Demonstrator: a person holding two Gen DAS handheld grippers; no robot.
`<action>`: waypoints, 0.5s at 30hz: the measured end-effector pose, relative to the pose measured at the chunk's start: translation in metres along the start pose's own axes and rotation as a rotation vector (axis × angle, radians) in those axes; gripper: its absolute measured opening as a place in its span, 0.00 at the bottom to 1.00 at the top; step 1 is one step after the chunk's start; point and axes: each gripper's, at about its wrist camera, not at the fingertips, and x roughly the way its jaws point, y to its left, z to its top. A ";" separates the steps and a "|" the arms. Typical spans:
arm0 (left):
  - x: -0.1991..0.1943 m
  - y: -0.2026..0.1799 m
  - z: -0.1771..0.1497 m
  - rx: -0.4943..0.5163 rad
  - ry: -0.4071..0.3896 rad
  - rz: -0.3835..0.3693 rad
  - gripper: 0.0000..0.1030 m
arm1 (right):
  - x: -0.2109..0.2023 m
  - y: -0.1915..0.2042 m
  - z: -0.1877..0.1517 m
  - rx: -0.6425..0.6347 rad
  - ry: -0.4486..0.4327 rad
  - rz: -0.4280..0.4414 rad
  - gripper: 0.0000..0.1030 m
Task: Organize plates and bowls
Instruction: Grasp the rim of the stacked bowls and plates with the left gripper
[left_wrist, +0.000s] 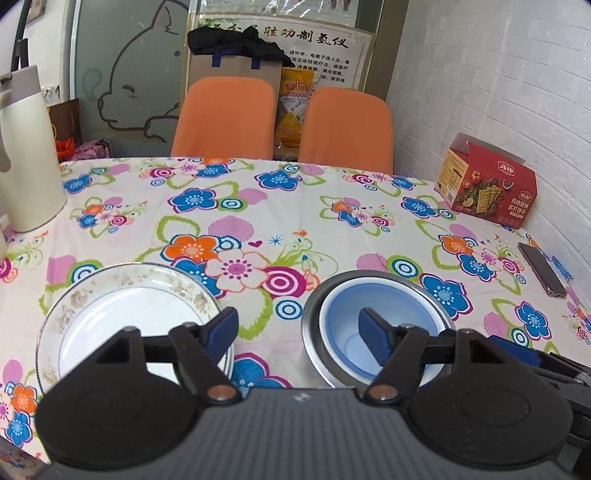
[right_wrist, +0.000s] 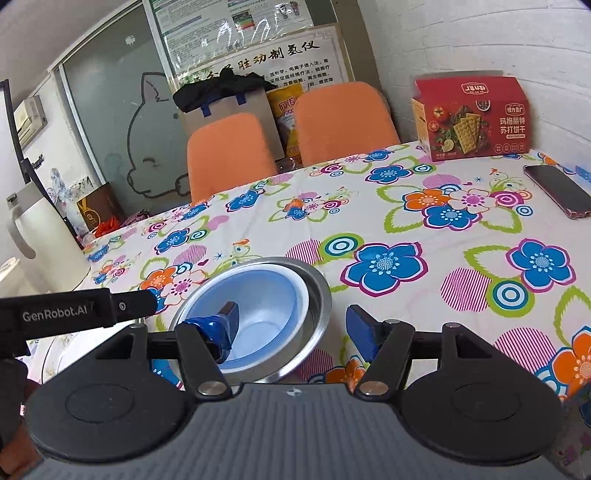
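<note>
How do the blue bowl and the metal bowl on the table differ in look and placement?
The blue bowl is matte light blue and smaller; the metal bowl is shiny silver and wider. The blue bowl sits nested inside, while the metal bowl rests directly on the floral tablecloth. The blue bowl leans off-centre, leaving part of the metal bowl's inner wall exposed. Both are round, upright and look empty.

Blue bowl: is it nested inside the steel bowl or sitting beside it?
Nested. The blue bowl sits upright and empty inside the steel bowl, whose rim rings it in both wrist views.
</note>
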 end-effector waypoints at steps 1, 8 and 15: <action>0.002 0.001 0.002 -0.004 0.011 -0.007 0.69 | 0.001 -0.001 0.001 0.000 0.001 0.009 0.49; 0.035 0.009 0.020 -0.038 0.103 -0.044 0.69 | 0.027 -0.006 0.004 -0.024 0.054 -0.028 0.49; 0.084 -0.003 0.027 0.047 0.244 -0.066 0.69 | 0.054 -0.006 0.004 -0.054 0.135 -0.014 0.50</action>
